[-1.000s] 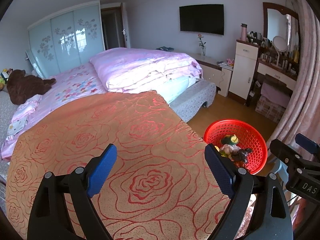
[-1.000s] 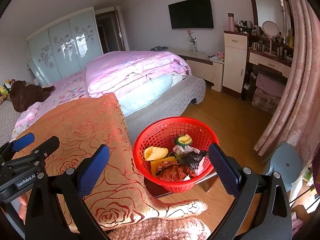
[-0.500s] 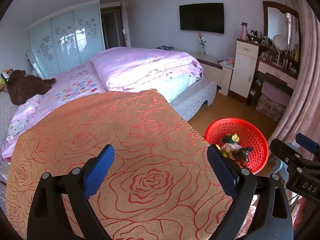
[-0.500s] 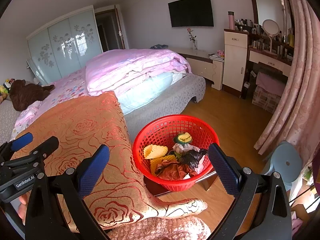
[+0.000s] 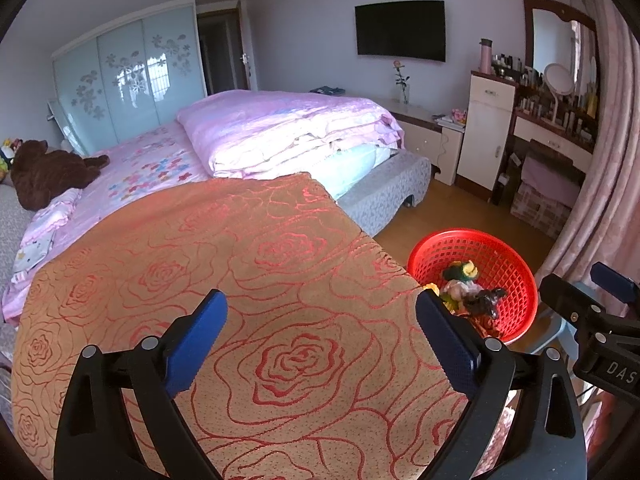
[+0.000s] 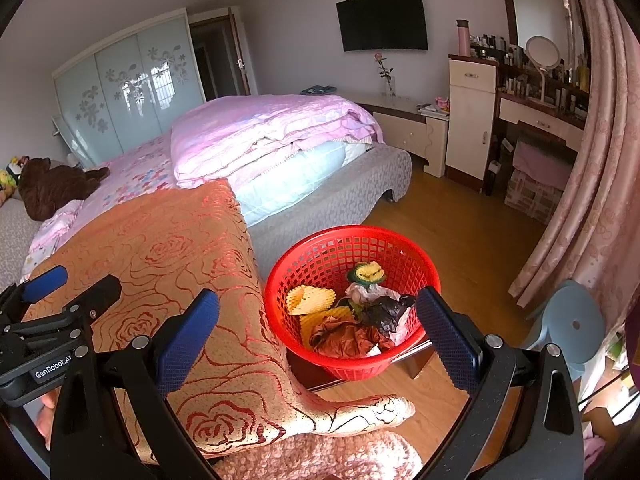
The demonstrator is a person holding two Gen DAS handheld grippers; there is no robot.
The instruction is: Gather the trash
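"GenRobot.AI" is printed on the left tool; "DAS" can be read on the right tool.

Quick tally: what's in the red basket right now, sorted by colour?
From the right wrist view, in the red basket:
Yellow foam nets: 2
Green-and-yellow piece: 1
Black bag: 1
Brown wrapper: 1
Whitish crumpled paper: 1
Total: 6 visible; more may be buried.

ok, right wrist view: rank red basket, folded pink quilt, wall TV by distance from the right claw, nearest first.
1. Red basket: right in front of the open right claw, beside the rose-pattern cover.
2. Folded pink quilt: on the bed, mid-room, left of centre.
3. Wall TV: on the far wall, upper right.
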